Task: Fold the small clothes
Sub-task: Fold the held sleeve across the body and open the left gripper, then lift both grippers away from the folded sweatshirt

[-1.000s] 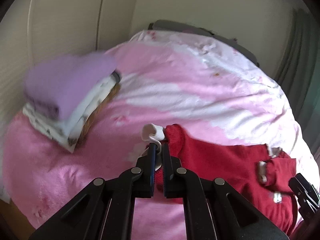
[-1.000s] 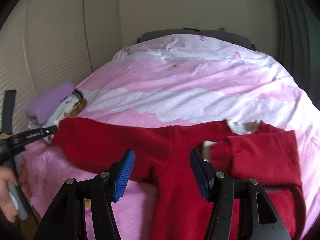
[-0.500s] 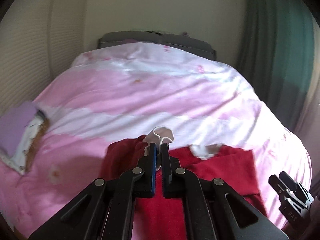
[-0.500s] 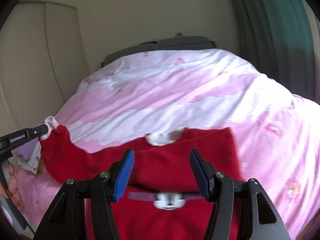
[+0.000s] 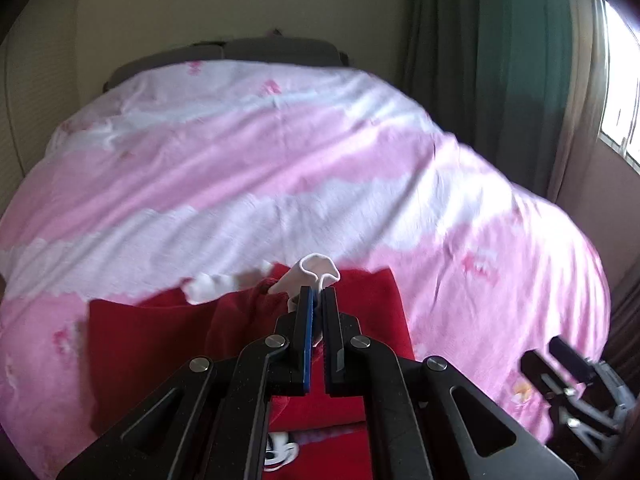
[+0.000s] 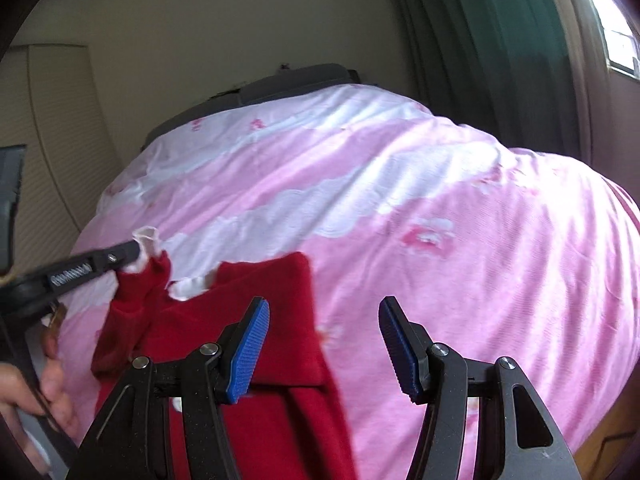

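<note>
1. The left gripper (image 5: 316, 300) has carried the white cuff (image 5: 316, 274) across the red sweater (image 5: 160, 340), toward the right gripper (image 6: 324, 344).
2. The sleeve (image 6: 136, 300) now drapes over the sweater's body.

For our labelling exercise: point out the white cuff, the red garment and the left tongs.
white cuff (image 5: 316, 270), left wrist view, on its folded rim.
red garment (image 6: 280, 292), right wrist view, on its body.
left tongs (image 5: 317, 300), left wrist view, between the tips.

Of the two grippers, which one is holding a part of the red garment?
The left gripper: its jaws are shut on the white cuff of the red garment's sleeve. The right gripper stands open with nothing between its pads.
</note>
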Demonstrator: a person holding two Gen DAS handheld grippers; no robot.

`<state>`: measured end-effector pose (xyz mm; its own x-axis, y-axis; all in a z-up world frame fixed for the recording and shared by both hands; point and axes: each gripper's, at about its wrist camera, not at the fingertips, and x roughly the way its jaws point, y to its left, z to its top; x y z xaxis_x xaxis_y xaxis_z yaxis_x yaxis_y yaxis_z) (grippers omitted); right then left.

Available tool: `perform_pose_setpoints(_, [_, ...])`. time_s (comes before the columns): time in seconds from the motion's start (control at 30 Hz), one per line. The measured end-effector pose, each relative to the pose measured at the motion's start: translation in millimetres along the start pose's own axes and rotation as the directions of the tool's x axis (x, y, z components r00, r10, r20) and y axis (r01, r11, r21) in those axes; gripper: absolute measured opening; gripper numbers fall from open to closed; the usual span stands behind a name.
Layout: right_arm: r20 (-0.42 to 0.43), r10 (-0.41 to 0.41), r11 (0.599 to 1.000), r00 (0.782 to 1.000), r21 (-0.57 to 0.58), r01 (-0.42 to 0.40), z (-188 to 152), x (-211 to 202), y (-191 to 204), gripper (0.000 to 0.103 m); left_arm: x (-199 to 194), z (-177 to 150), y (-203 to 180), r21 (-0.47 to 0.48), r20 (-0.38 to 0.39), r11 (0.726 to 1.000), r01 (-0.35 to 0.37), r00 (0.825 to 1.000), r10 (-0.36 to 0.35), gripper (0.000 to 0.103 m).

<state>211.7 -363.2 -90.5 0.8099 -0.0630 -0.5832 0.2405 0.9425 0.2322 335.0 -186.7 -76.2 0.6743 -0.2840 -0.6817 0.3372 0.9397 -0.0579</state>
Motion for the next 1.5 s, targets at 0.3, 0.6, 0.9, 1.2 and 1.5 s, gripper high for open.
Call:
perform_pose_setpoints(0.3, [-0.089, 0.013, 1.000, 0.996, 0.002, -0.013, -16.5, 22.3, -22.3, 0.058, 37.9, -34.5, -15.1, 0.035, -0.095, 0.998, -0.049, 0.994, 0.052, 0.025])
perform_pose_setpoints(0.6, [-0.104, 0.046, 0.998, 0.994, -0.046, -0.051, -20.2, 28.4, 3.8, 0.058, -12.3, -43.4, 41.6, -0.012, -0.008, 0.991, -0.133, 0.991, 0.133, 0.057])
perform_pose_setpoints(0.9, [-0.114, 0.094, 0.979, 0.989, -0.171, -0.112, -31.5, 50.0, 72.0, 0.058, 1.3, -80.9, 129.8, -0.134, -0.094, 0.968, -0.210, 0.976, 0.199, 0.057])
perform_pose_setpoints(1.2, [-0.234, 0.077, 0.950, 0.969, -0.277, -0.142, -49.1, 107.8, 126.4, 0.058, 17.3, -109.2, 178.3, -0.202, -0.137, 0.946, -0.254, 0.964, 0.230, 0.065])
perform_pose_setpoints(1.5, [-0.260, 0.081, 0.961, 0.962, -0.236, -0.144, -58.1, 104.4, 119.9, 0.058, -8.0, -120.8, 183.0, -0.224, -0.123, 0.944, -0.244, 0.967, 0.221, 0.068])
